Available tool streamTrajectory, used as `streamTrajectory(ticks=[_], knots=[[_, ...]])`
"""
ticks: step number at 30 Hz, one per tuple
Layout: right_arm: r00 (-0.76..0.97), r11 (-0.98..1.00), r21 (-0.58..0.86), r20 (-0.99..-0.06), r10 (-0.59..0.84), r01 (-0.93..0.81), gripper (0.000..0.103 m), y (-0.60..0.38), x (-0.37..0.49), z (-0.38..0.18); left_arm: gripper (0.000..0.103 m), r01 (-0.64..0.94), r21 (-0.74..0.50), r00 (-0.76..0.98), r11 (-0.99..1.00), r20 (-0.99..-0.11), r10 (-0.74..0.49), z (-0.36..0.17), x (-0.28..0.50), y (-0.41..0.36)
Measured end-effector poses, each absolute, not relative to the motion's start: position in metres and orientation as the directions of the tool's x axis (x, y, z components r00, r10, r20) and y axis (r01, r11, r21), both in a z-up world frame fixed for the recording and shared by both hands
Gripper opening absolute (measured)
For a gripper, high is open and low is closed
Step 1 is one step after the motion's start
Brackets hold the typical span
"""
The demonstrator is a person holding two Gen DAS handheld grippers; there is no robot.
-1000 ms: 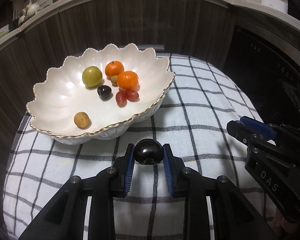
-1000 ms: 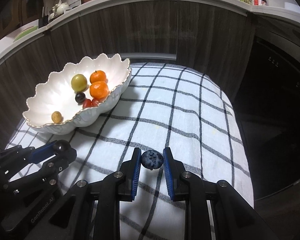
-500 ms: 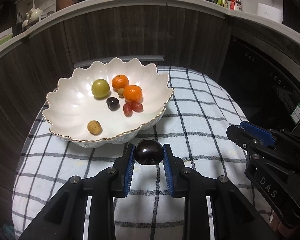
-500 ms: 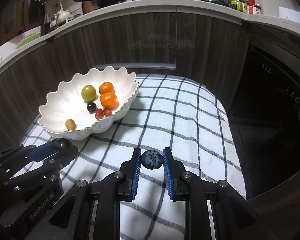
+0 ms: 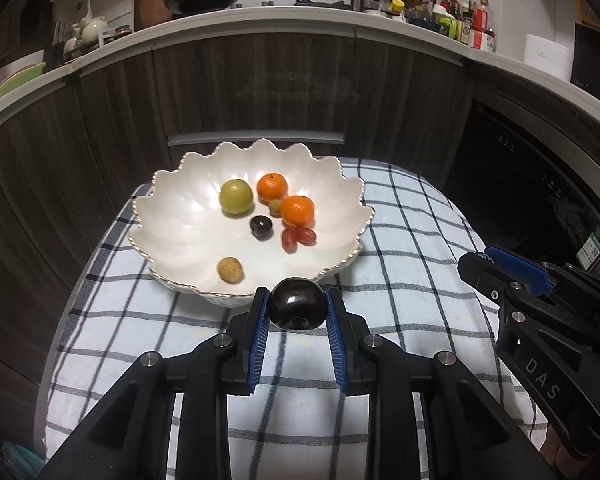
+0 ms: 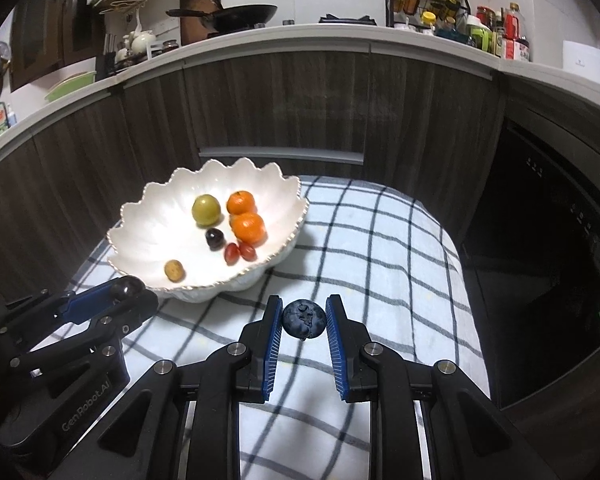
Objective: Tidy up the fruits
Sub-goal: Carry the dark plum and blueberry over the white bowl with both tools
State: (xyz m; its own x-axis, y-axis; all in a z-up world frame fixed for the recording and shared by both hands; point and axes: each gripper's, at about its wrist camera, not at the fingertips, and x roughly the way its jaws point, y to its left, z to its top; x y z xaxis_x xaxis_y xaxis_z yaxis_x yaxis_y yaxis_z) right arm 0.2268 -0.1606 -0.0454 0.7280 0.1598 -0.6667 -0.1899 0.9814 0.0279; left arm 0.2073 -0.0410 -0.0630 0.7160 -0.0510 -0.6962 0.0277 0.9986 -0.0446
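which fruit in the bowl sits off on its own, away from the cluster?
The small tan-brown round fruit near the white scalloped bowl's front rim. The green fruit, oranges, dark fruit and red grapes bunch together farther back.

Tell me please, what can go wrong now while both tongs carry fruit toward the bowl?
The dark round fruit sits at the very tips of the left tongs, so it could slip and roll off the checked cloth. The soft blueberry in the right tongs may get crushed. The scalloped bowl could be bumped.
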Motion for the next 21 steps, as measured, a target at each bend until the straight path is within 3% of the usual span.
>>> streamTrajectory(ticks=[21], knots=[[0.733, 0.968, 0.025, -0.648, 0.207, -0.251, 0.024, -0.097, 0.244, -0.027, 0.028, -0.029, -0.051, 0.728, 0.998, -0.686, -0.014, -0.051, 0.221, 0.025]])
